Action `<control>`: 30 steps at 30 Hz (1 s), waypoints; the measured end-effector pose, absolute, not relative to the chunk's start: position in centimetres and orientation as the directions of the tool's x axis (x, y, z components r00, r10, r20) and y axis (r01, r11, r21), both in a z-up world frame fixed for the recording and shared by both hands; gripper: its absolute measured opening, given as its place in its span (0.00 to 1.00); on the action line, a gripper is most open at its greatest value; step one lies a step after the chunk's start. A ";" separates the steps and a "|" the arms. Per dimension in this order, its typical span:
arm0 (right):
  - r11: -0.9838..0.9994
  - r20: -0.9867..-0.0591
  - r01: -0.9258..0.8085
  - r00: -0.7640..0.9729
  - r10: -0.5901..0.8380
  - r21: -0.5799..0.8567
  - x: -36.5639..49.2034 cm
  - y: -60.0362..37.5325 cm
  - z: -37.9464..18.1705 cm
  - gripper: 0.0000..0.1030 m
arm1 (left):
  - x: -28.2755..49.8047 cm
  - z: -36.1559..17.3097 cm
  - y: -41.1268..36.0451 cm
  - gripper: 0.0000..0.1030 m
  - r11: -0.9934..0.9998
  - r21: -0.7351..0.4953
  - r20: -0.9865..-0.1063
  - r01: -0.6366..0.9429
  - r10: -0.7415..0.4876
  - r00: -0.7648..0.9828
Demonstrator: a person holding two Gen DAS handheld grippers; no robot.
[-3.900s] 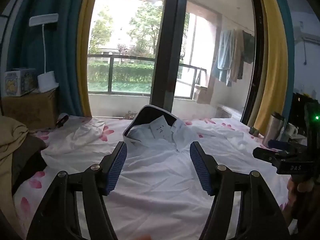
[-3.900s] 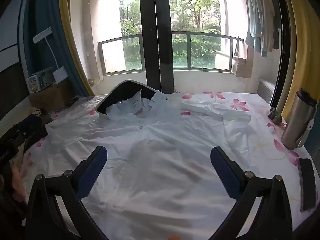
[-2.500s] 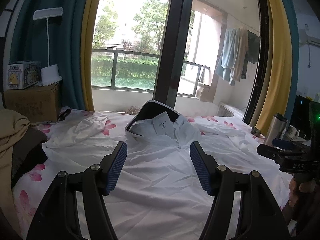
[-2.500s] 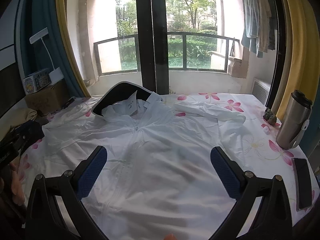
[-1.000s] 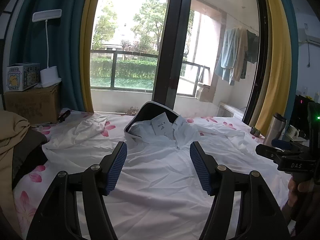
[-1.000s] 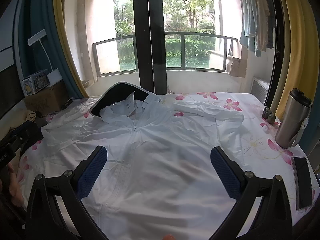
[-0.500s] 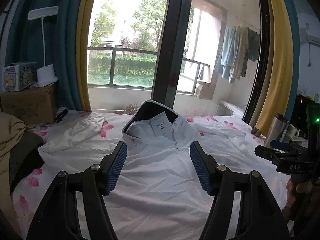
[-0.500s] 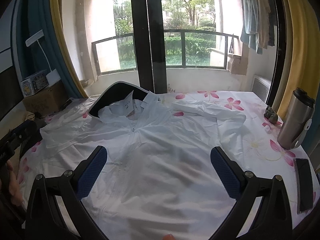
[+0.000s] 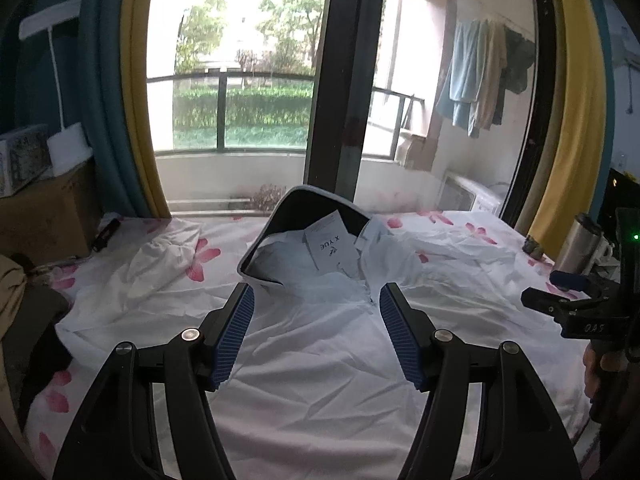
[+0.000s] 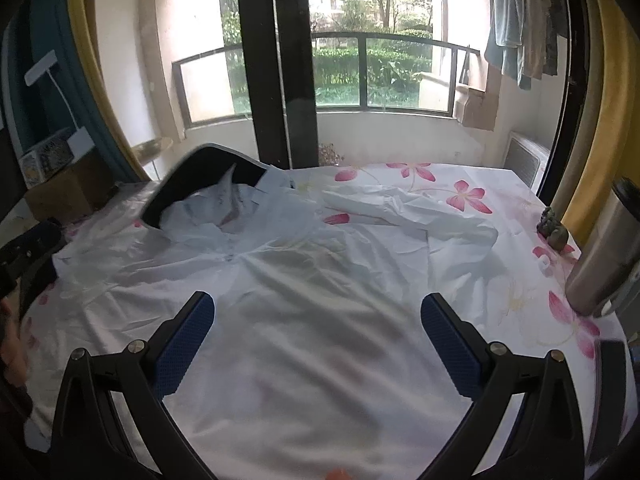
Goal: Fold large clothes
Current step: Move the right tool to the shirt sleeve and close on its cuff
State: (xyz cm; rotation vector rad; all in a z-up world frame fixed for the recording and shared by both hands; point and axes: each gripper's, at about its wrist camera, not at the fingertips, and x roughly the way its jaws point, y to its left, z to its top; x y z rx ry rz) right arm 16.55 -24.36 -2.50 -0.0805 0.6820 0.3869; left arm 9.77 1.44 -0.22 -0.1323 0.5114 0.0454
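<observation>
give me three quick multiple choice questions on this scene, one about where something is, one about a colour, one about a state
1. Where does the steel tumbler stand?
A. at the right edge of the floral sheet
B. on the white jacket
C. on the cardboard box

2. What colour are the pads of the left gripper?
A. red
B. blue
C. yellow

3. How does the white jacket lie?
A. folded in a neat square
B. hanging on a rail
C. spread flat, not yet folded

Answers:
1. A, it stands on the sheet to the right of the jacket, clear of it.
2. B, both ribbed pads show blue.
3. C, its body lies open across the sheet, hood at the far end and a sleeve out to the side.
</observation>
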 end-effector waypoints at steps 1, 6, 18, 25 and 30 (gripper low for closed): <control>0.926 -0.634 -0.375 0.705 0.318 0.047 17.2 -24.5 -2.6 0.99 | 10.3 -0.4 1.5 0.66 0.990 -0.116 -0.495 -0.076 0.009 0.869; 0.922 -0.658 -0.388 0.694 0.291 -0.001 20.3 -24.5 -3.1 0.99 | 12.7 -1.1 1.7 0.66 0.990 -0.121 -0.516 -0.075 0.002 0.857; 0.871 -0.719 -0.475 0.648 0.252 -0.123 29.1 -22.9 -5.6 0.99 | 18.9 -4.2 3.1 0.66 0.987 -0.130 -0.581 -0.092 -0.001 0.814; 0.828 -0.753 -0.531 0.616 0.231 -0.180 33.4 -20.8 -7.2 0.82 | 21.4 -6.4 4.2 0.66 0.982 -0.139 -0.612 -0.127 0.016 0.791; 0.803 -0.772 -0.564 0.592 0.232 -0.192 35.6 -19.7 -8.3 0.73 | 21.9 -7.2 5.5 0.66 0.972 -0.164 -0.615 -0.168 0.033 0.788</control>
